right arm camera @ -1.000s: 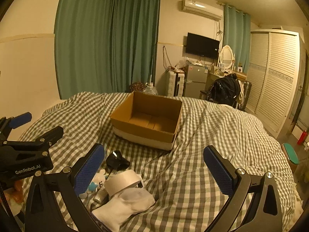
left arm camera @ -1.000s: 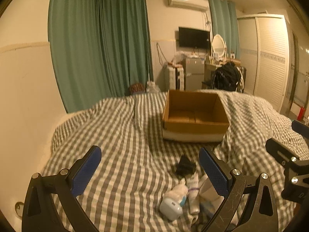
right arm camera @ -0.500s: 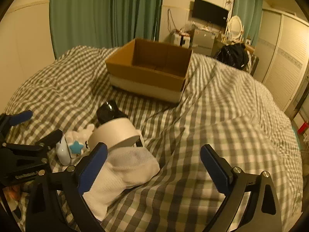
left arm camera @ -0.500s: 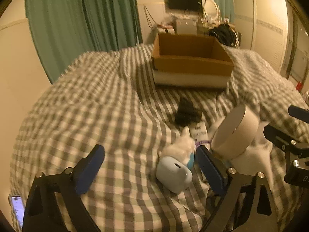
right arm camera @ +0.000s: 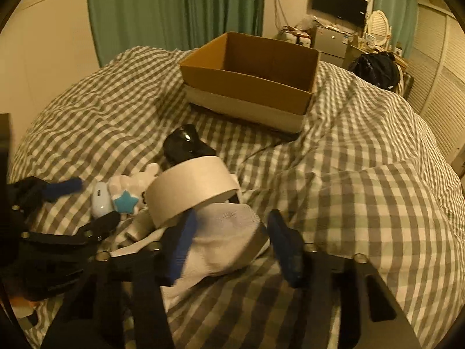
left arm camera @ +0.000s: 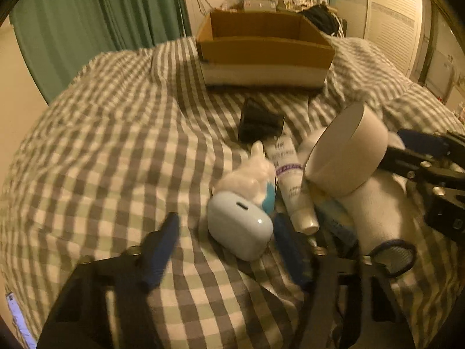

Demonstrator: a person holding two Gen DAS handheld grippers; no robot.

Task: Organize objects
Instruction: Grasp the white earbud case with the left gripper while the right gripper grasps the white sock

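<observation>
A pile of small objects lies on the checked bed. My left gripper (left arm camera: 229,244) is open, its jaws either side of a pale blue case (left arm camera: 239,228) with a white plush toy (left arm camera: 252,176) behind it. A white tube (left arm camera: 292,180), a black object (left arm camera: 258,120) and a wide tape roll (left arm camera: 345,157) lie beside it. My right gripper (right arm camera: 232,247) is open around a white sock (right arm camera: 223,247), just below the tape roll (right arm camera: 191,187). An open cardboard box (right arm camera: 250,78) stands further back on the bed.
A dark hair tie (left arm camera: 392,257) lies at the right of the pile. Green curtains (right arm camera: 174,8), a TV (right arm camera: 338,7), a black bag (right arm camera: 375,69) and a wardrobe (right arm camera: 436,58) stand beyond the bed. The bedcover (right arm camera: 363,160) bulges in folds to the right.
Both grippers have moved down and forward onto the pile. The left jaws now flank the blue case, the right jaws flank the sock, and both pairs stand narrower than before.
</observation>
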